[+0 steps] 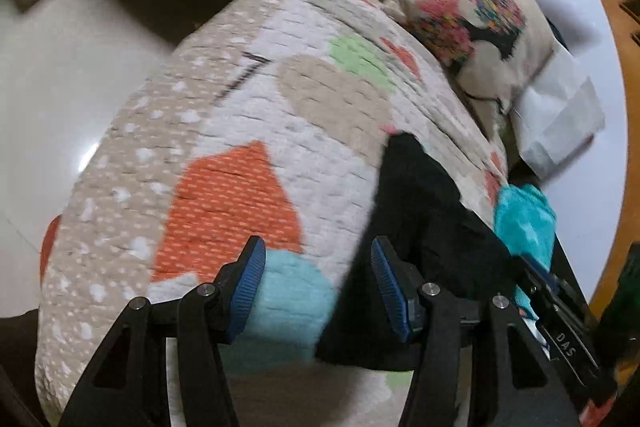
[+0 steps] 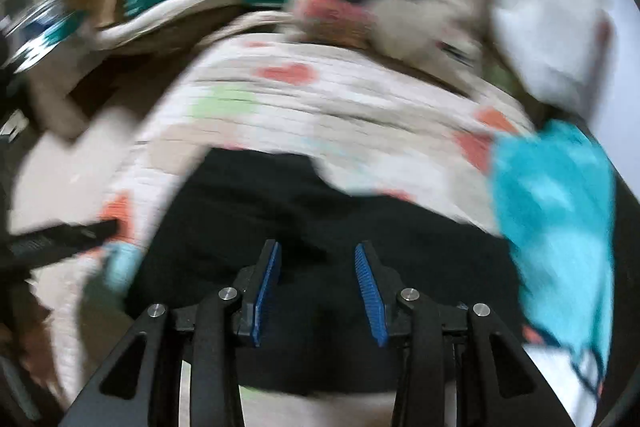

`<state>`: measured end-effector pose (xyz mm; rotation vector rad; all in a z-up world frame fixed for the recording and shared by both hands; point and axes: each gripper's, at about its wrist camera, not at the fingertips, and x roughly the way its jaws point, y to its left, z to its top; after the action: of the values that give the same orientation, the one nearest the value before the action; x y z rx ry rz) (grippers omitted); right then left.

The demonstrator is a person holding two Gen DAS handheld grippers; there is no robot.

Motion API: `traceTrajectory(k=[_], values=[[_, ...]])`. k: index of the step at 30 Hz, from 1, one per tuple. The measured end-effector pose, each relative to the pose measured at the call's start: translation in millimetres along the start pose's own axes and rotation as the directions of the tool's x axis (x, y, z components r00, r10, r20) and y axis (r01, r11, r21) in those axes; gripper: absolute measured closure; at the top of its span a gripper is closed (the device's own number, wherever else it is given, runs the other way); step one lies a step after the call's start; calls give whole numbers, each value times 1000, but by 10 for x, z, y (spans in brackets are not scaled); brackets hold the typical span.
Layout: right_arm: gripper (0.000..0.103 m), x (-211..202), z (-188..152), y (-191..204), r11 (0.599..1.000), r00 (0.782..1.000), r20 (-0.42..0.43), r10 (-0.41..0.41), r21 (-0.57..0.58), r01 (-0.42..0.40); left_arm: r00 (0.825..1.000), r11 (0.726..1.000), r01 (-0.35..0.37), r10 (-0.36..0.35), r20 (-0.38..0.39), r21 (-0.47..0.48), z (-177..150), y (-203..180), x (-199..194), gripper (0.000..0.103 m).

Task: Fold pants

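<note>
On the patchwork quilt (image 1: 248, 115) lie the black pants (image 2: 304, 211), spread near its close edge, and everything else sits relative to that quilt: a printed cushion (image 1: 476, 23) at its far side, a turquoise cloth (image 2: 556, 211) at its right edge, just beside the pants, and white paper (image 1: 560, 115) beyond the cushion. The left gripper (image 1: 318, 291) hangs above the quilt's left part, at the pants' left edge, its blue pads well apart and gripping nothing. The right gripper (image 2: 318, 291) hangs over the middle of the pants, jaws likewise parted and empty. Judging by this, a fold is only being set up: neither tool has hold of the fabric yet. The next move likely calls for each gripper to descend to an edge of the pants and pinch a single layer without catching the quilt beneath. No container can be made out in either view; the blurred clutter past the quilt's far side is too smeared to name.
</note>
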<state>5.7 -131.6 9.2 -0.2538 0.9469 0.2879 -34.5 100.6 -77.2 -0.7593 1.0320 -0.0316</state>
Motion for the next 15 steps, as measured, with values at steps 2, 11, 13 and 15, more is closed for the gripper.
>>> traceTrajectory(k=[2, 11, 13, 15], values=[[57, 165, 145, 316, 997, 1000, -13, 27, -73, -27, 1000, 999, -13, 14, 24, -40, 53, 116, -65, 49], [98, 466, -107, 417, 997, 995, -96, -36, -73, 29, 996, 998, -36, 39, 83, -43, 155, 159, -189, 49], [98, 293, -210, 251, 997, 994, -81, -68, -31, 65, 998, 999, -23, 25, 55, -36, 128, 119, -109, 49], [97, 159, -409, 10, 996, 991, -109, -77, 34, 81, 999, 1000, -12, 12, 29, -25, 71, 73, -29, 49]])
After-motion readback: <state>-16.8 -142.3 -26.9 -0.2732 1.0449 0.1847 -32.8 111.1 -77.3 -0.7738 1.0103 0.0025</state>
